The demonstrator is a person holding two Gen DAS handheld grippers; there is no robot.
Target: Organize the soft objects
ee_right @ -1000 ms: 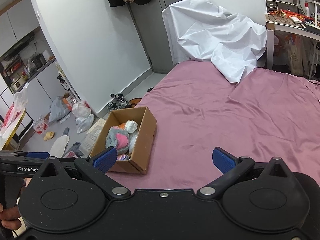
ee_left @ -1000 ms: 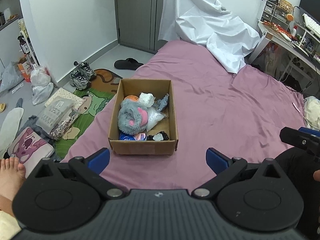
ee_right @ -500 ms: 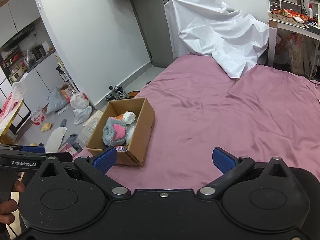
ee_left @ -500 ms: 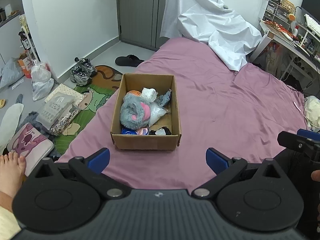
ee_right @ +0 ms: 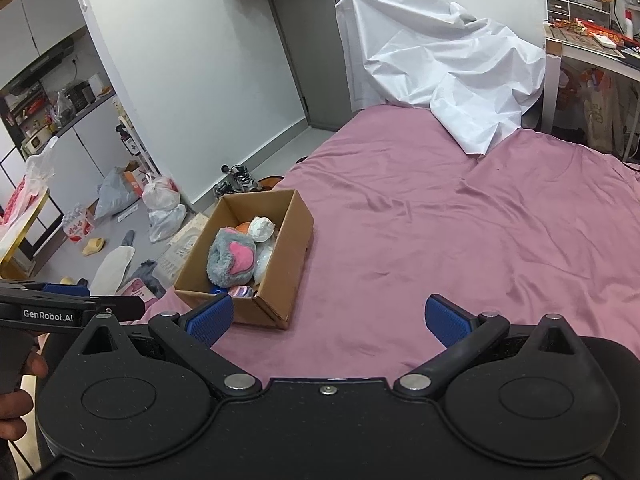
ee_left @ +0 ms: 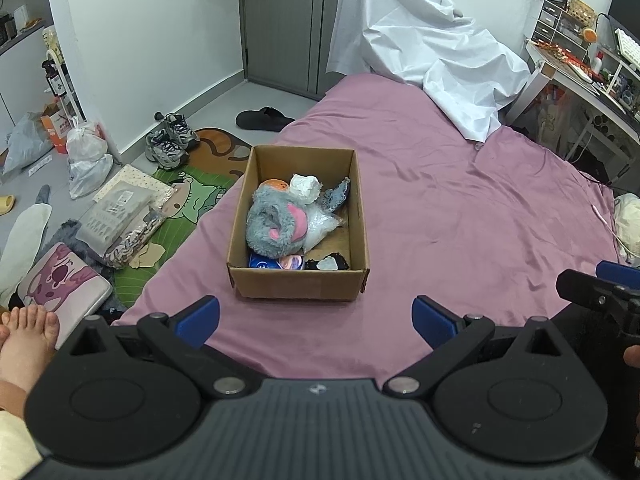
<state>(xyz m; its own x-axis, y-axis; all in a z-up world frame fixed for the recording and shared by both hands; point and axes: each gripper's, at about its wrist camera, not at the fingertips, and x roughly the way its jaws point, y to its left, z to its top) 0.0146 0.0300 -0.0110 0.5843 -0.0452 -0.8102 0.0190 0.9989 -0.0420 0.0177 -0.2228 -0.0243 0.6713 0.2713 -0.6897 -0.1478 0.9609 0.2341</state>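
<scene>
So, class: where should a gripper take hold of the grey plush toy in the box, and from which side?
Probably from above: the cardboard box walls it in all round. Pinch the grey plush toy across its raised furry hump, which sits highest in the pile, clear of the white wad behind it.

**Layout of the Work Area**

The cardboard box (ee_left: pixel 298 282) sits on the bed (ee_left: pixel 460 216), near its left edge. Inside the box, the plush toy (ee_left: pixel 274 222) lies to the left; the crumpled paper ball (ee_left: pixel 305 188) lies behind it, toward the far wall. The draped sheet (ee_left: pixel 432 60) lies at the far end of the bed. The sneakers (ee_left: pixel 170 142) and floor mat (ee_left: pixel 188 196) lie on the floor, left of the bed. The desk (ee_left: pixel 580 76) stands right of the bed.
</scene>
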